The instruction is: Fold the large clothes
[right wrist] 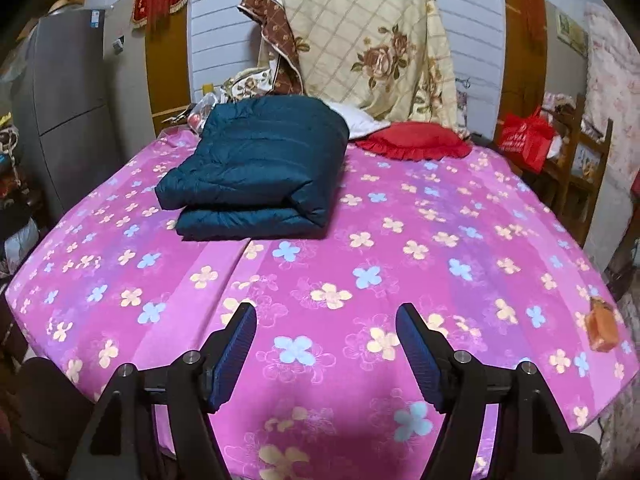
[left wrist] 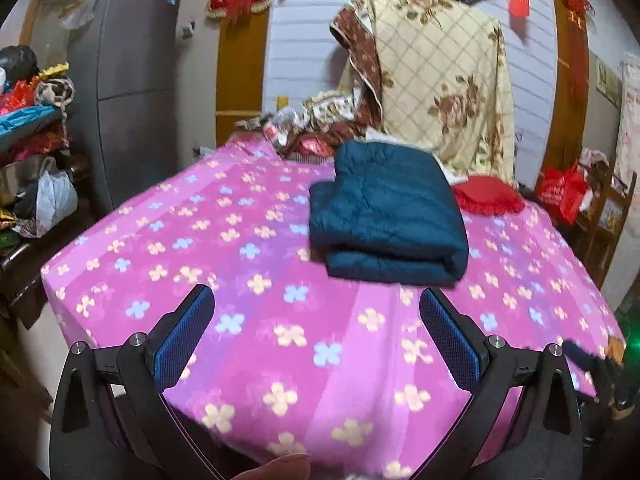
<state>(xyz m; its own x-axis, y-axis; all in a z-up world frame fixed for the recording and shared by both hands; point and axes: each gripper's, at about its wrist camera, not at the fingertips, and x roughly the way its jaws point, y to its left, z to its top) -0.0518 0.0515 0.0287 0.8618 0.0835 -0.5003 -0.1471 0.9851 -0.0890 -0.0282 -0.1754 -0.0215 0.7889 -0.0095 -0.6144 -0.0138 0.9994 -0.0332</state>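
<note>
A dark teal quilted jacket [left wrist: 388, 212] lies folded into a thick rectangle on the pink flowered bed [left wrist: 248, 344]. It also shows in the right wrist view [right wrist: 256, 168], on the bed [right wrist: 400, 248] at the far left. My left gripper [left wrist: 316, 300] is open and empty, held above the bed just short of the jacket's near edge. My right gripper [right wrist: 326, 316] is open and empty, above the bed's near part, well short of the jacket and to its right.
A red frilled cushion [right wrist: 416, 140] lies behind the jacket. A cream floral quilt [right wrist: 368, 40] hangs at the head of the bed. A grey fridge [left wrist: 132, 80] and cluttered shelves [left wrist: 32, 140] stand left. A wooden chair with a red bag [right wrist: 524, 136] stands right. An orange object [right wrist: 602, 330] lies at the bed's right edge.
</note>
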